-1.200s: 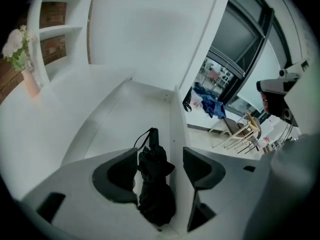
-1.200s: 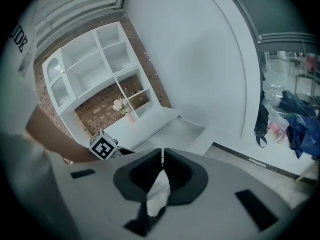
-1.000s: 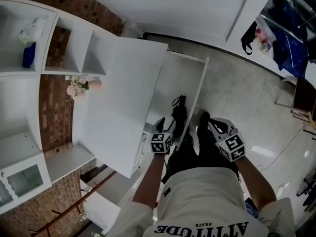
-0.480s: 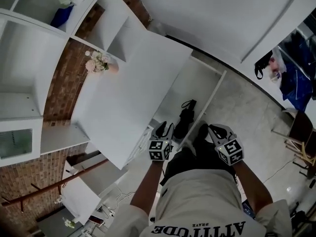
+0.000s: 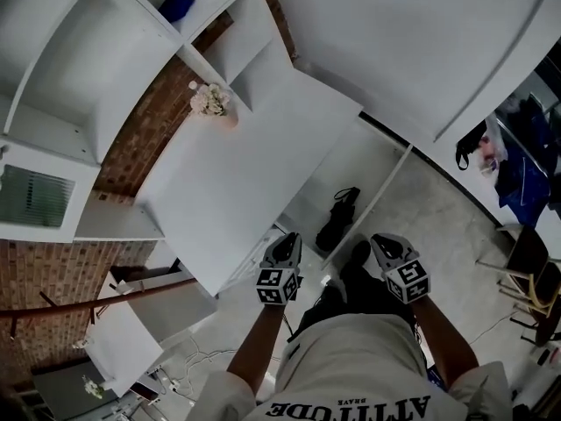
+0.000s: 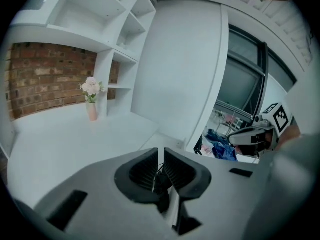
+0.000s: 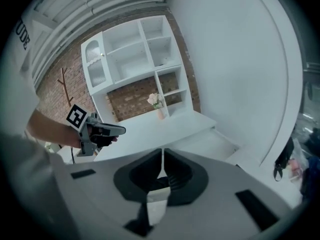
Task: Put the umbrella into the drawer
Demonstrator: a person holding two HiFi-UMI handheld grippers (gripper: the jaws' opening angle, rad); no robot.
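Note:
The black folded umbrella (image 5: 339, 220) lies inside the open white drawer (image 5: 387, 185), under the edge of the white tabletop (image 5: 237, 174). My left gripper (image 5: 286, 246) hangs nearer me than the umbrella and to its left, apart from it. Its jaws are closing and stand almost together, with nothing between them (image 6: 161, 151). My right gripper (image 5: 380, 244) hovers to the right of the drawer's front, shut and empty (image 7: 162, 154). Each gripper shows in the other's view: the right gripper (image 6: 252, 134) and the left gripper (image 7: 105, 130).
A small vase of pale flowers (image 5: 213, 103) stands at the back of the tabletop against white shelving (image 5: 105, 51) and brick wall. A dark bag (image 5: 472, 147) hangs by the far wall. Chairs (image 5: 526, 266) stand at the right on the tiled floor.
Both grippers have lifted and drawn back from the drawer. The left jaws have come together. The umbrella stays lying in the drawer, and the head view has swung.

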